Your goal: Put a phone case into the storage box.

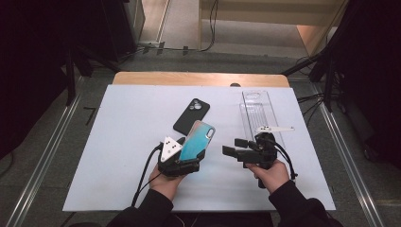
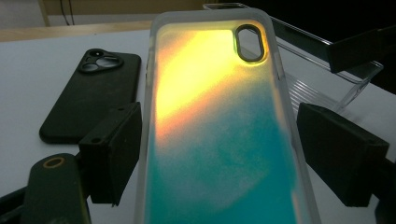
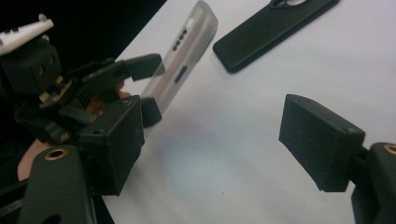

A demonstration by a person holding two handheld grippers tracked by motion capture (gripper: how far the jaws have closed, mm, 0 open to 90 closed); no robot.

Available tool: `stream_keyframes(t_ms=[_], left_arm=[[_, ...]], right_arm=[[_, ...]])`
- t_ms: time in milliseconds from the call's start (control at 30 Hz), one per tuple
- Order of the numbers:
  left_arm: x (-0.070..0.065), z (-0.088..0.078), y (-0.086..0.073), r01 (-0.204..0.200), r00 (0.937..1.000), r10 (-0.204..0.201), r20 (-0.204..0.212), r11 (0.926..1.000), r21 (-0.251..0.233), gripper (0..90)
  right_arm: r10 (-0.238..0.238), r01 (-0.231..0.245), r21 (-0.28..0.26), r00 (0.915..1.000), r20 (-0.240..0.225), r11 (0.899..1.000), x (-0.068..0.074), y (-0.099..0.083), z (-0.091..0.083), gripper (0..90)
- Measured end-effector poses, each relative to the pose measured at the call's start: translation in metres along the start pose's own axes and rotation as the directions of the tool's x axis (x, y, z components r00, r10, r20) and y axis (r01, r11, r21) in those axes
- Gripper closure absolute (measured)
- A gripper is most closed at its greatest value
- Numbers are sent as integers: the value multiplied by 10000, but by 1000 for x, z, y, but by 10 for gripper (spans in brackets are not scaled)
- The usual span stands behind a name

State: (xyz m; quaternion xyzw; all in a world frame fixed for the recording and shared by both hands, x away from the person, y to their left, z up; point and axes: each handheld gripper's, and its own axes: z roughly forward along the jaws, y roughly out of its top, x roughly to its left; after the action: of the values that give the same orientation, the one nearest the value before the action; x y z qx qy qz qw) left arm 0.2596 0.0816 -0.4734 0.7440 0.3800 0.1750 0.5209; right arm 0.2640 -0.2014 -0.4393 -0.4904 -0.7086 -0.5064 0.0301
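Note:
A phone case (image 1: 197, 140) with a teal and orange back and clear rim stands tilted up off the white mat, and my left gripper (image 1: 191, 155) is shut on its two long edges. In the left gripper view the case (image 2: 219, 140) fills the gap between both black jaws. My right gripper (image 1: 230, 146) hovers just to the right of it, pointing left, open with nothing between its jaws. From the right gripper view (image 3: 215, 140) I look at the case's side (image 3: 182, 70), with its button cut-outs, and at the left gripper (image 3: 148, 88) clamping it.
A black phone case (image 1: 191, 116) lies flat on the white mat (image 1: 118, 156), just beyond the held case. A long clear plastic tray (image 1: 259, 113) lies at the back right. The mat covers a wooden table (image 1: 198, 78); dark floor and stands surround it.

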Motion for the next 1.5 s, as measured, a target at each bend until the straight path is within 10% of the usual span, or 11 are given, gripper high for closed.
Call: stream_keyframes(t_ms=[1000,1500], left_arm=[[-18,-3,-9,-51,10000,54,50,9973,-731,171],[-17,-4,-9,209,9996,-193,222,9969,-755,171]], right_arm=[[581,-573,186,9973,-458,9982,9,25,41,336],[2199,-2132,879,9726,-755,9731,1,37,50,718]])
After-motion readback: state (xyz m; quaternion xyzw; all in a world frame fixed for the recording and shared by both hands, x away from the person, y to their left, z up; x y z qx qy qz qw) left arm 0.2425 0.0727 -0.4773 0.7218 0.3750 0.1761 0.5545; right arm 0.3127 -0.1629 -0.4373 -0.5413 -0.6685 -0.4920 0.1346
